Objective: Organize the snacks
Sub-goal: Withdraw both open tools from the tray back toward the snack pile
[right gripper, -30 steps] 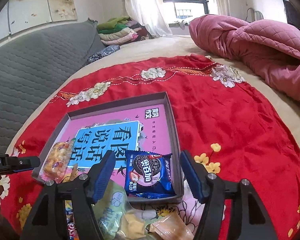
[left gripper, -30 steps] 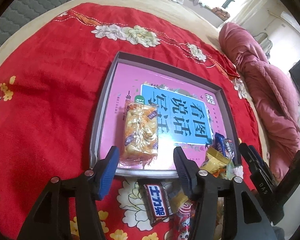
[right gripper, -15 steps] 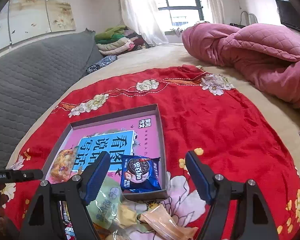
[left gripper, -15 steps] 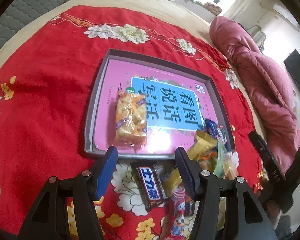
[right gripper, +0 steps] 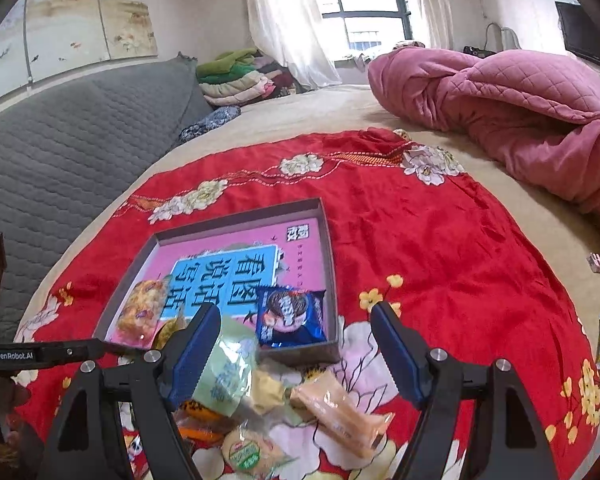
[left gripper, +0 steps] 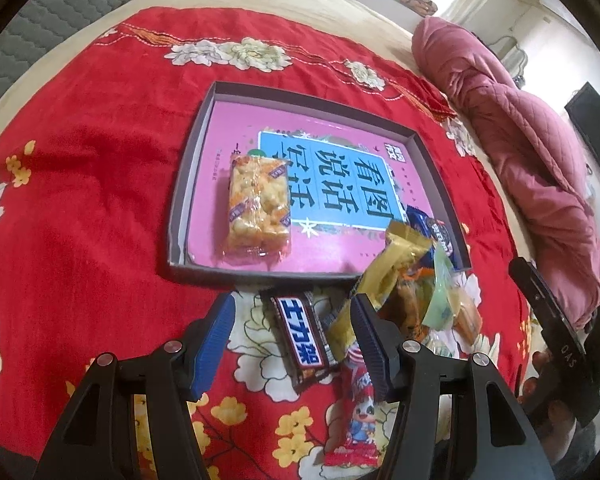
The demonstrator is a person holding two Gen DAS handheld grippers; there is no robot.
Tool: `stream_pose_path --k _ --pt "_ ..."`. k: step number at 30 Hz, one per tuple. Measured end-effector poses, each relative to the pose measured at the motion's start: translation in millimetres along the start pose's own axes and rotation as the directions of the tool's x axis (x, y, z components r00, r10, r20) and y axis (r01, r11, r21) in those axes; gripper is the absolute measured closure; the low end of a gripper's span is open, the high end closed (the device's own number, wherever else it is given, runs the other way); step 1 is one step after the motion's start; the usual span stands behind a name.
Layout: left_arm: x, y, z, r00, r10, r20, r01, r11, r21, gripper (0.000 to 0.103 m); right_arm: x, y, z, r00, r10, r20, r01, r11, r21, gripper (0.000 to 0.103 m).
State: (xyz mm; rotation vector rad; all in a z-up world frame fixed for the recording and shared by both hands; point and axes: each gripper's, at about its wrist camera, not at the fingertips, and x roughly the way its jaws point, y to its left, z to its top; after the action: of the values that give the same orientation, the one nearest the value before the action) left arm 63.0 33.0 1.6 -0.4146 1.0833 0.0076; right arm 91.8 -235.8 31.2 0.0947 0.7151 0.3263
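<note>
Both jaws stand released and empty on my feed: my left gripper (left gripper: 292,336) hangs over the chocolate bar (left gripper: 300,330) on the red cloth (left gripper: 80,168), and my right gripper (right gripper: 296,346), whose jaws have just been opening with nothing between them, hangs above the loose snack pile (right gripper: 284,408). Beyond that, I see the shallow box (right gripper: 330,256) lying on the cloth, with the yellow puffed-snack pack (left gripper: 258,206) at one near corner and the blue cookie pack (right gripper: 290,316) at the other. Farther off lies a pink quilt (right gripper: 520,108).
</note>
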Motion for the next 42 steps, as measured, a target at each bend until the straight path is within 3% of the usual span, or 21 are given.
stream_pose_path --k 23,29,42 --pt "-3 -8 -34 0.997 -0.007 -0.076 0.01 0.999 0.047 0.041 -14 -2 -27 0.996 -0.05 -0.079 0.048 0.998 -0.028 0.026" --pt "-3 -11 -41 0.995 -0.014 -0.098 0.019 0.998 0.057 0.041 -18 2 -32 0.995 -0.025 -0.094 0.022 0.999 -0.035 0.026" --pt "3 -19 -52 0.987 -0.026 -0.159 0.039 0.996 0.08 0.041 -7 23 -50 0.978 0.019 -0.209 -0.044 0.992 -0.115 0.026"
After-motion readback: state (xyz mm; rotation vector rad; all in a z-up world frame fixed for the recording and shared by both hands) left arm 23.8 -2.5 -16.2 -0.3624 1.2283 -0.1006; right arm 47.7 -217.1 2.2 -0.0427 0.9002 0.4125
